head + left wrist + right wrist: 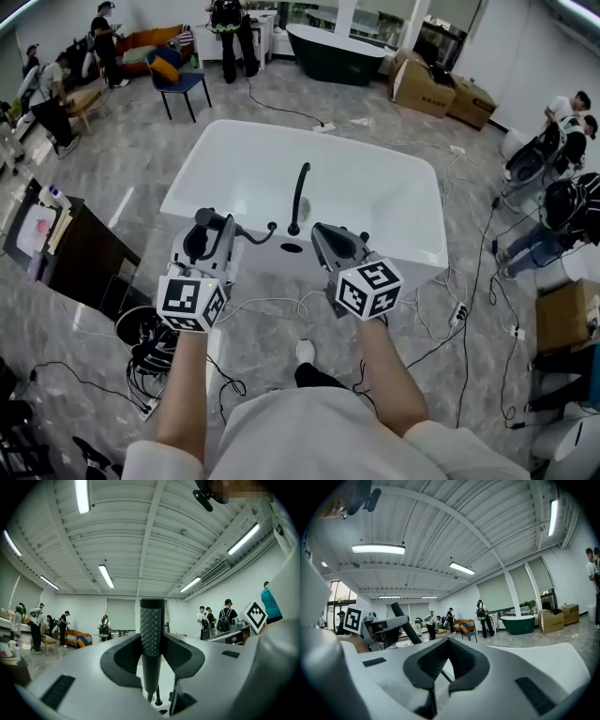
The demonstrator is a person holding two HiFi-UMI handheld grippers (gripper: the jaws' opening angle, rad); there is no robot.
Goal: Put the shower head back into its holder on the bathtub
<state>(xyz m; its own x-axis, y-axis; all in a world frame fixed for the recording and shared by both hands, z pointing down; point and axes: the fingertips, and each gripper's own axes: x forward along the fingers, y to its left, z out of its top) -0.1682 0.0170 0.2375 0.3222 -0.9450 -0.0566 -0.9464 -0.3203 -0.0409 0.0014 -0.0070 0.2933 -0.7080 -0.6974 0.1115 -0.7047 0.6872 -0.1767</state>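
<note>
The white bathtub [394, 202] lies ahead, with a black curved faucet [299, 197] on its near rim and a dark oval opening [292, 247] just below the faucet. My left gripper [214, 227] is shut on the black shower head [200, 236], whose hose [255, 236] runs to the rim. In the left gripper view the ribbed handle [151, 616] stands upright between the pads [174, 651]. My right gripper [324, 232] hovers over the rim right of the faucet, shut and empty [449, 641]. From there the handle [405, 623] shows at the left.
Cables [473, 272] trail on the marble floor right of the tub. A dark side table [70, 253] stands at the left and cardboard boxes [441, 89] at the back. A green tub [336, 52], a blue chair [180, 80] and several people lie farther off.
</note>
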